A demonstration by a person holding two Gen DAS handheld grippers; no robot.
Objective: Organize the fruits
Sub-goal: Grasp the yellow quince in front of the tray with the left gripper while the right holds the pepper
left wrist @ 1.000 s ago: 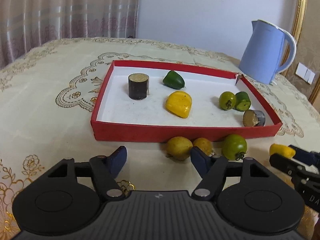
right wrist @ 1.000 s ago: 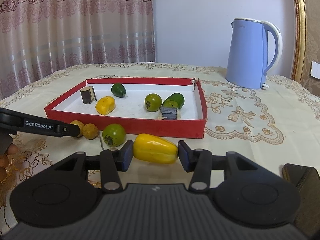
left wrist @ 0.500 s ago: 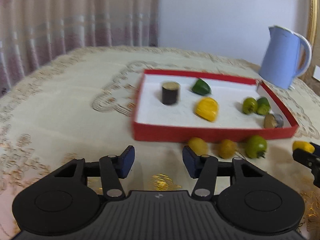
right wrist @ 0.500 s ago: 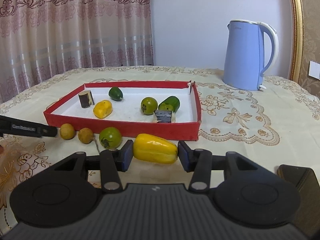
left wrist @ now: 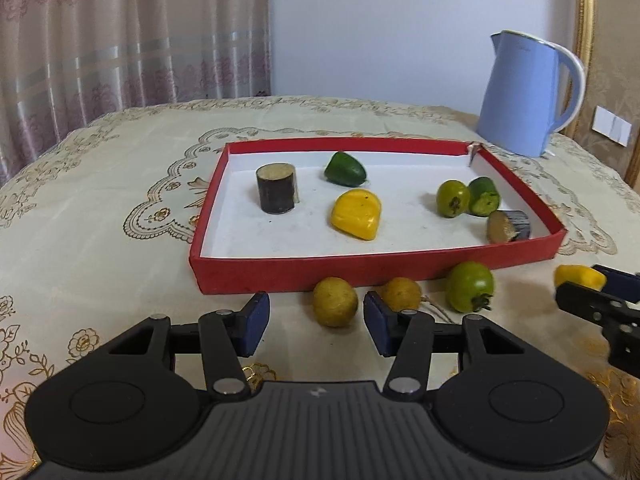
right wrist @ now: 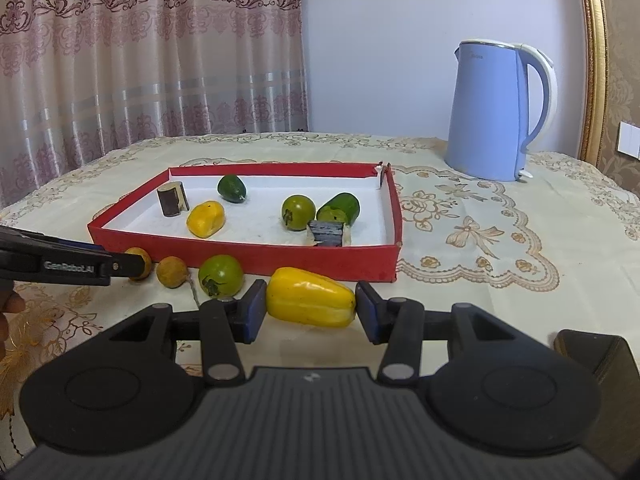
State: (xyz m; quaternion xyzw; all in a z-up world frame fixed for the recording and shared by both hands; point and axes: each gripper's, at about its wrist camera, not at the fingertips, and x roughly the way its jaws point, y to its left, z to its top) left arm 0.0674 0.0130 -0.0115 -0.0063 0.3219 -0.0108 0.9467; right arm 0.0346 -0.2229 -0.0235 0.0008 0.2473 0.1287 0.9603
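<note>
The shallow red cardboard tray (left wrist: 360, 268) holds six fruit pieces. The left gripper (left wrist: 316, 322) stands apart, pads touching nothing; the right gripper (right wrist: 310, 312) is clamped on a long yellow pepper (right wrist: 310, 302).

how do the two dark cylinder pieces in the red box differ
Pose: the left cylinder piece stands upright on its flat end, tan cut face up; the right cylinder piece lies on its side, cut face turned sideways.
Place: the left one stands alone near the left wall of the red box; the right one lies in the near right corner, close beside a cut green fruit.
Shared: both have dark skin and a pale tan cut face, and both are inside the box.
</note>
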